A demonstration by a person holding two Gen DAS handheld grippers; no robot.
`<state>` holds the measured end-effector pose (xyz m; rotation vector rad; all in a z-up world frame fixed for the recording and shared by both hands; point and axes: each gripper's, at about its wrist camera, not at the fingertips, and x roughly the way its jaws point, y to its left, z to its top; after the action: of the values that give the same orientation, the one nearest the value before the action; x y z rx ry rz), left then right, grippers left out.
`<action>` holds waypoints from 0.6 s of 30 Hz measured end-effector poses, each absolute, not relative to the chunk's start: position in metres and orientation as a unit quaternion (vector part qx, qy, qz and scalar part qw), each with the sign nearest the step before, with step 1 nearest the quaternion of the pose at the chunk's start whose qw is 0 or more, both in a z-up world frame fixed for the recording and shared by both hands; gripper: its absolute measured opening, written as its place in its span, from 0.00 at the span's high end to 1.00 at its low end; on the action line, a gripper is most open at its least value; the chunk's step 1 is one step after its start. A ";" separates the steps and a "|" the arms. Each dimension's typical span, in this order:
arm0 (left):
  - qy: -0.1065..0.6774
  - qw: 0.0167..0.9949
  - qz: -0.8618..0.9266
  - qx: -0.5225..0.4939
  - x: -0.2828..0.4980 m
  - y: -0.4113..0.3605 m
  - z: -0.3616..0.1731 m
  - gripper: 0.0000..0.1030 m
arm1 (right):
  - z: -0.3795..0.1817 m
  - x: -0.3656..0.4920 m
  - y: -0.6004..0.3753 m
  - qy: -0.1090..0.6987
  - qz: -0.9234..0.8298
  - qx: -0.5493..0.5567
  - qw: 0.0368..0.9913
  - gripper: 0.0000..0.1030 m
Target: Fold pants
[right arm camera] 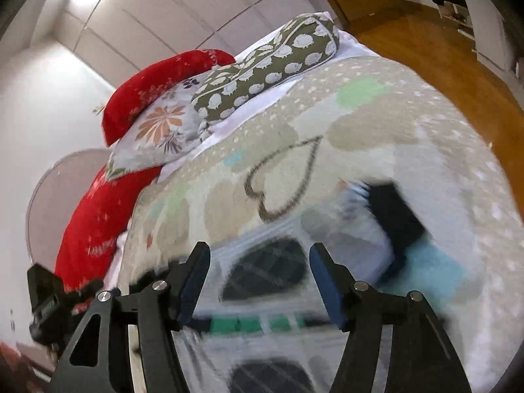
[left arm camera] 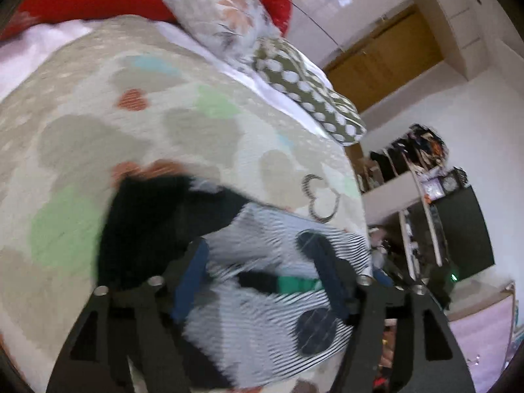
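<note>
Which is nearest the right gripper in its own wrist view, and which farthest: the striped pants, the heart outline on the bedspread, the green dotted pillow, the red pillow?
1. Striped pants, between the fingers.
2. Heart outline, just ahead.
3. Green dotted pillow and red pillow, at the head of the bed: too close to call.

Motion blur smears the striped pants (left arm camera: 262,281) (right arm camera: 262,294); their near end is cut off by both views' bottom edges.

A home bedroom; bed (right arm camera: 376,124) with pillows (right arm camera: 265,65), built-in wardrobe (right arm camera: 196,9), wooden door (left arm camera: 386,62).
</note>
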<state>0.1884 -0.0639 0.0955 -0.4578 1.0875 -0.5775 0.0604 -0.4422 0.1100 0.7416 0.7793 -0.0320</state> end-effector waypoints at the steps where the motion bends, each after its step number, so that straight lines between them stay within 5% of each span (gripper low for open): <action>1: 0.510 0.796 -0.252 -0.207 0.182 -0.054 0.089 0.32 | 0.110 0.042 -0.442 0.373 -0.018 0.343 0.862 0.33; 7: 0.549 0.795 -0.169 -0.195 0.151 -0.010 0.033 0.32 | 0.093 -0.037 -0.438 0.392 -0.063 0.271 0.877 0.28; 13: 0.552 0.803 -0.175 -0.140 0.142 -0.048 0.016 0.24 | 0.060 -0.050 -0.430 0.408 -0.078 0.280 0.865 0.28; 15: 0.564 0.803 -0.168 -0.098 0.146 -0.072 0.016 0.65 | 0.056 -0.043 -0.424 0.404 -0.083 0.279 0.867 0.29; 16: 0.568 0.804 -0.157 -0.078 0.146 -0.077 0.017 0.90 | 0.054 -0.038 -0.421 0.406 -0.091 0.273 0.867 0.46; 18: 0.561 0.810 -0.151 -0.084 0.140 -0.075 0.024 0.91 | 0.049 -0.031 -0.418 0.421 -0.094 0.270 0.861 0.88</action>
<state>0.1401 -0.0753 0.0245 -0.1802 1.1987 -0.3231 -0.0306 -0.4185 0.0493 0.5668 0.8825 -0.1976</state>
